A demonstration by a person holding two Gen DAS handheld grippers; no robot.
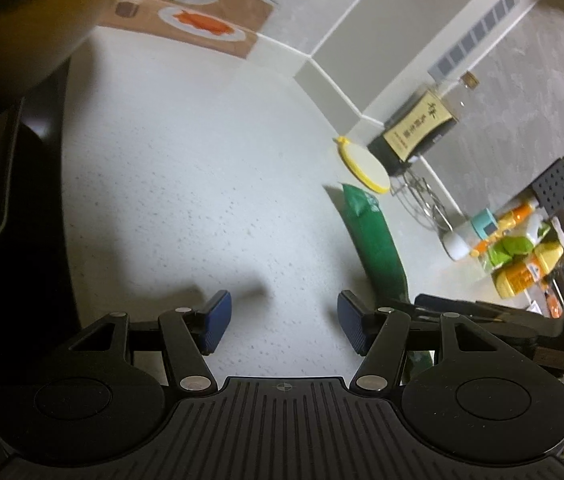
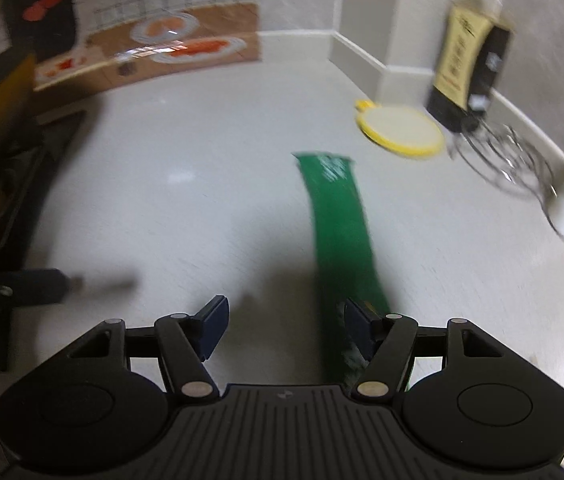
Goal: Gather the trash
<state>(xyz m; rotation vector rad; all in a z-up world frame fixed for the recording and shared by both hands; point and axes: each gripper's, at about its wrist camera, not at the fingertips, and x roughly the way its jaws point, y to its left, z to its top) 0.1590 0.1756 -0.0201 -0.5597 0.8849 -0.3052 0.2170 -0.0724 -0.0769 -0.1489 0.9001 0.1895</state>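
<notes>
A long green wrapper [image 2: 338, 224] lies flat on the white counter [image 2: 202, 184]. In the right wrist view it runs from mid-frame down past my right gripper's right finger. My right gripper [image 2: 282, 328] is open and empty, low over the counter, with the wrapper's near end beside and under its right finger. In the left wrist view the wrapper [image 1: 374, 240] lies to the right of my left gripper [image 1: 284, 326], which is open and empty above bare counter. The right gripper's dark body [image 1: 482, 316] shows at the left view's right edge.
A yellow-rimmed white lid [image 2: 400, 130], a dark bottle with a tan label [image 2: 466, 68] and a wire whisk [image 2: 506, 164] stand near the wall at the right. A box printed with food plates [image 2: 170, 52] is at the back. Packaged bottles [image 1: 522, 248] crowd the right. Dark objects sit at the left edge.
</notes>
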